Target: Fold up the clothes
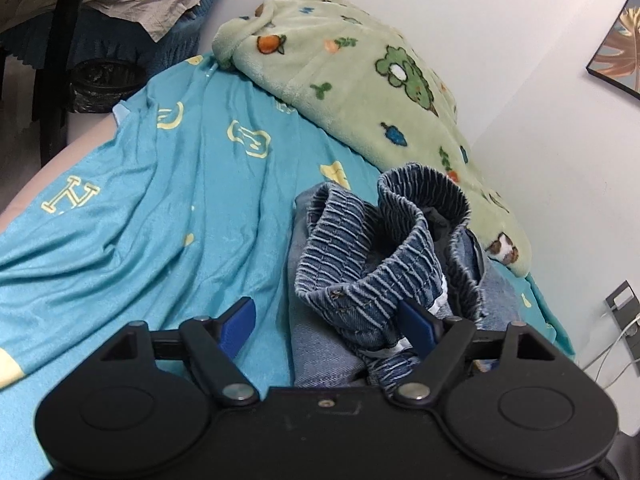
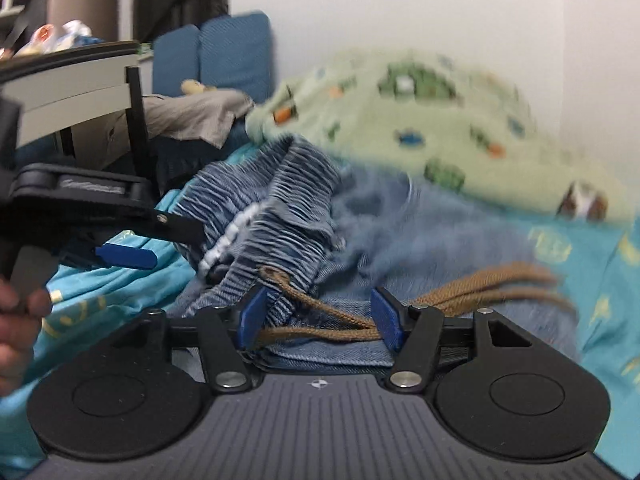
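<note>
The left gripper (image 1: 327,322) is wide open. The stretchy waistband of the jeans (image 1: 372,268) sits between its blue pads (image 1: 416,326), and the right pad touches the cloth, but the pads do not squeeze it. The right gripper (image 2: 320,316) is open about halfway. A brown cord (image 2: 320,334) and the edge of the jeans lie between its pads, and I cannot tell if a pad touches them.

The biggest thing is the bed, covered by a blue sheet (image 1: 160,208) with yellow letters and lots of wrinkles. A soft green blanket (image 1: 360,80) with little animals and carrots lies bunched up at the back of the bed, against the white wall (image 1: 520,60).

The jeans lie on the sheet, just in front of the blanket and touching its edge. Their waistband stands up in a crumpled loop. The brown cord comes out of a hole in the waistband and trails off to the right over the jeans.

In the right wrist view the left gripper shows from the side, with a hand (image 2: 16,320) holding its handle. That view is blurry.
</note>
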Tool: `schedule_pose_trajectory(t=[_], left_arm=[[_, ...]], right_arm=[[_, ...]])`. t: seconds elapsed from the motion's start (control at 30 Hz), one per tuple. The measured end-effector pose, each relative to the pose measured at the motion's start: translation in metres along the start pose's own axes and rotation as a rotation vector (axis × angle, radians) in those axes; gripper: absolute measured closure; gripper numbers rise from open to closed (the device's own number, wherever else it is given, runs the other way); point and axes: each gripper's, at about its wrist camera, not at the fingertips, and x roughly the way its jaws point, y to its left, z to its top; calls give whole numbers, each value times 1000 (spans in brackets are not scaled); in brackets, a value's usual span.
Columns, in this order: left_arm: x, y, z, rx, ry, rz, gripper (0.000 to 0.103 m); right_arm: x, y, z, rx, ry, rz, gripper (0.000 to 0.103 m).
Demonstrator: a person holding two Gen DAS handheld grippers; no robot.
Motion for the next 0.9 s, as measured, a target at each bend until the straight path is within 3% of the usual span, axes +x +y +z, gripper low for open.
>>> schedule_pose_trajectory(t=[0.1, 0.23, 0.33, 0.47, 0.57, 0.73, 0.8, 0.9], left_arm=[[1, 2, 0, -31, 16, -23, 25], [3, 5, -3, -84, 51, -54, 25], [11, 8, -10, -129, 93, -86, 25], [27, 17, -16, -205, 179, -133, 25], [32, 24, -18, -243, 182, -168, 25], [36, 33, -14, -308, 194, -217, 26], [37, 29, -12, -279, 195, -206, 33], [39, 28, -11, -260, 190, -208, 35]], right_arm=[[-1, -10, 10, 120, 30, 34, 46], [-23, -49, 32, 338, -42, 23, 42], [-30, -91, 33, 504, -65, -48, 32], [-21, -147, 11, 682, 17, -174, 28], [-12, -174, -9, 770, 49, -194, 25], [7, -201, -26, 859, 86, -32, 18], [10, -207, -32, 893, 88, 11, 17], [15, -208, -39, 982, 71, 79, 17]])
